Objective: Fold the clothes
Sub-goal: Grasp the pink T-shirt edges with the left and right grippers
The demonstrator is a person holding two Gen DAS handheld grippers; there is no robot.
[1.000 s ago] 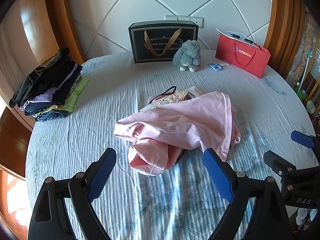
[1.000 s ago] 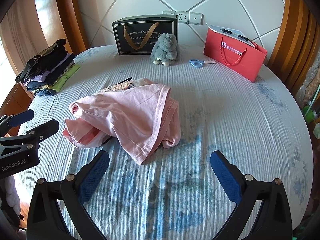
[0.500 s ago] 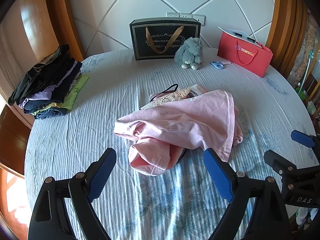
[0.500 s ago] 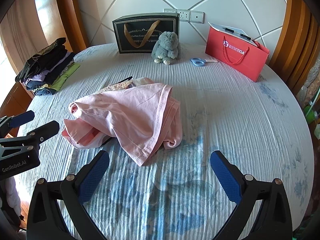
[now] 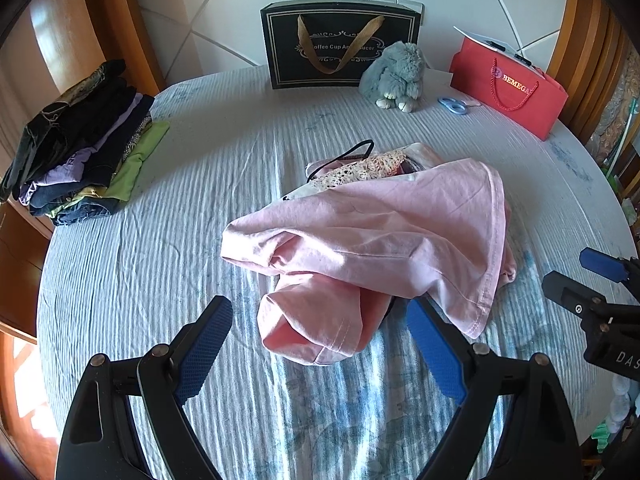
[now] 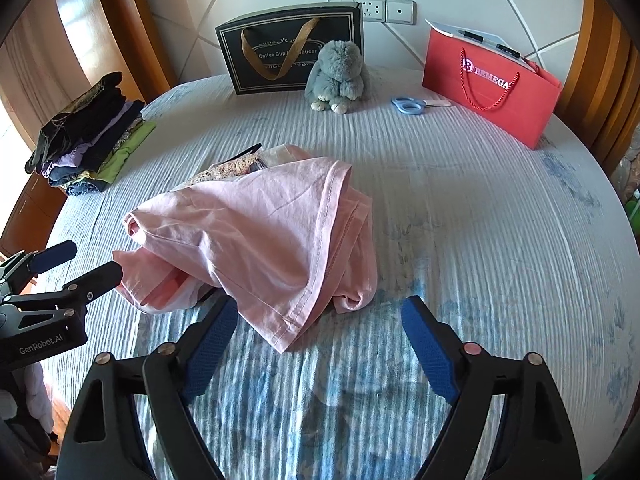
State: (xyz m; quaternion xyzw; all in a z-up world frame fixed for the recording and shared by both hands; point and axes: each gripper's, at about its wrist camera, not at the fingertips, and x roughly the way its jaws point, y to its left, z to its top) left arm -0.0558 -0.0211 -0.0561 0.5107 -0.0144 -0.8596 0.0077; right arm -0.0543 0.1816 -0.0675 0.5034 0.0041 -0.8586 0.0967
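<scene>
Two claws hang over a pink shirt on a round table.

The pink shirt lies bunched up in the middle of the table, on a blue and white striped cloth. A lacy piece of clothing peeks out from under its far side. The left claw is spread wide and grips nothing; the near end of the shirt sits between its blue fingers. The right claw is closing, with a shirt corner between its fingers, not pinched. A stack of folded clothes sits at the left edge. At the back stand a black bag, a gray toy bunny, blue scissors and a red bag.
</scene>
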